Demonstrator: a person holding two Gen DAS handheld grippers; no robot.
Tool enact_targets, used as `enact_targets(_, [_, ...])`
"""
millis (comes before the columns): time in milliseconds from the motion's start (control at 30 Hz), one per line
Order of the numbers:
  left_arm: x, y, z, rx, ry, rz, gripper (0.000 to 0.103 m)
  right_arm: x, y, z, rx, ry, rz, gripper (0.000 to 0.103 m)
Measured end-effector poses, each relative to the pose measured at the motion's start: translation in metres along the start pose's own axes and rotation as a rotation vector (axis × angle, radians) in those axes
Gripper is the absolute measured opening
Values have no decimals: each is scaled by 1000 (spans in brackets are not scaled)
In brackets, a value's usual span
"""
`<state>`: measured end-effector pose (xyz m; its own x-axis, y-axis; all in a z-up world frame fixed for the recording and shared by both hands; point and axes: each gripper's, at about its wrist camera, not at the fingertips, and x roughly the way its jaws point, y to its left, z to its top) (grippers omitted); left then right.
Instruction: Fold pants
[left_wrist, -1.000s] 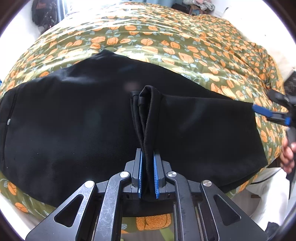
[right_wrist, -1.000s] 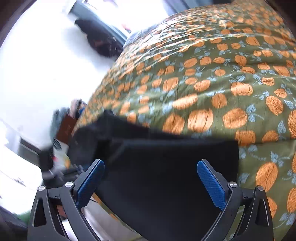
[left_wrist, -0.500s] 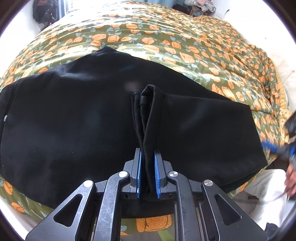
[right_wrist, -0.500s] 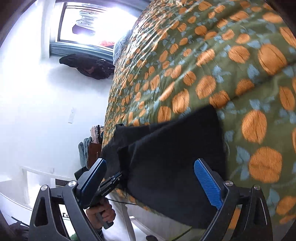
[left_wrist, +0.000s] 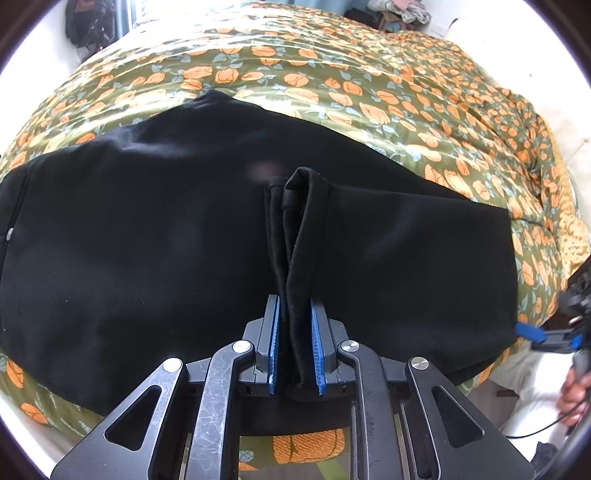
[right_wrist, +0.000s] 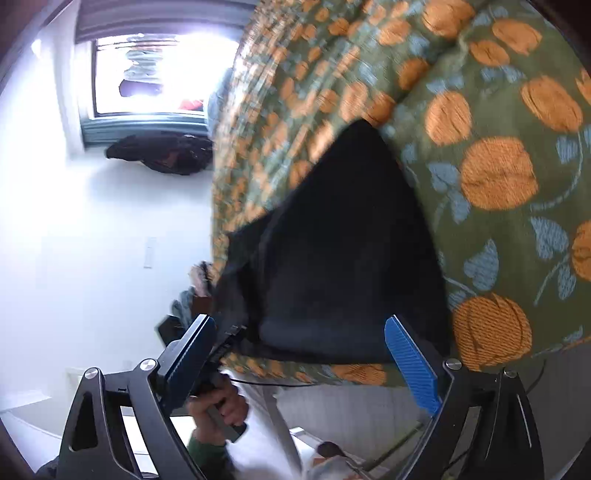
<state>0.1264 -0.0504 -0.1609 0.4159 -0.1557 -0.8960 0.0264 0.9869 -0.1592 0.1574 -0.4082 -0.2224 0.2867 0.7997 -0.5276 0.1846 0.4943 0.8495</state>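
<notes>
Flowered bedspread (left_wrist: 369, 92) under a bright window (right_wrist: 155, 74), black pants (left_wrist: 147, 229) spread across it, left gripper (left_wrist: 295, 350) easing wider yet pinching a pants fold, right gripper (right_wrist: 303, 354) empty, narrowing slightly at the hem.

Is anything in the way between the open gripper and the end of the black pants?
Nothing visible is. The right gripper is open at the bed's edge, and the end of the pants lies just ahead on the flowered bedspread, with only air between.
</notes>
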Motion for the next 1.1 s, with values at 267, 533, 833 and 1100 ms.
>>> enact_targets(267, [4, 12, -3, -50, -13, -65, 27, 25, 25, -11, -181, -54, -145, 102])
enact_targets(533, [-12, 20, -7, -106, 2, -133, 50, 36, 32, -21, -323, -82, -239, 103])
enact_targets(833, [-103, 161, 24, -261, -194, 164, 95, 51, 46, -31, -435, -77, -365, 103])
enact_targets(1100, [-67, 341, 32, -664, -6, 91, 95, 50, 44, -35, -416, -110, -370, 103])
